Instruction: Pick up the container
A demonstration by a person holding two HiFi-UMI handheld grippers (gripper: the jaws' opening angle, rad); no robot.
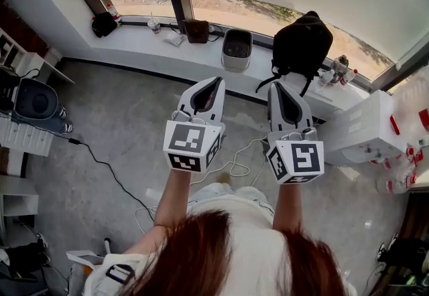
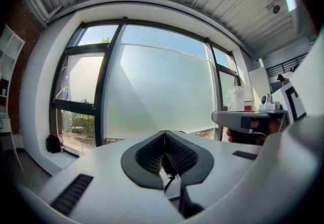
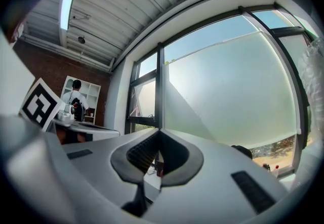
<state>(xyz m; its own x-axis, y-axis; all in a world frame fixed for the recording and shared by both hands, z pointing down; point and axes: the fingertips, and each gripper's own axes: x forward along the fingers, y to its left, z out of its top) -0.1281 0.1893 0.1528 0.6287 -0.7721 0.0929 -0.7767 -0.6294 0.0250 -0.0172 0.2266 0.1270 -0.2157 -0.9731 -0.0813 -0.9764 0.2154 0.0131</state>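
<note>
A small grey-white open container (image 1: 236, 49) stands on the long white window ledge (image 1: 147, 43) ahead of me. Both grippers are held level over the floor, side by side, pointing toward the window and well short of the ledge. My left gripper (image 1: 216, 82) is shut with nothing between its black pads (image 2: 152, 154). My right gripper (image 1: 275, 87) is likewise shut and empty, its pads (image 3: 144, 152) meeting at the tip. In both gripper views only the window shows beyond the jaws; the container is hidden there.
A black backpack (image 1: 301, 43) sits on the ledge right of the container, a brown bag (image 1: 197, 30) and a cup (image 1: 155, 23) to its left. A white cabinet (image 1: 362, 128) with red-capped bottles (image 1: 402, 154) stands at right. Cables (image 1: 100, 164) cross the grey floor. Shelving (image 1: 23, 134) lines the left side.
</note>
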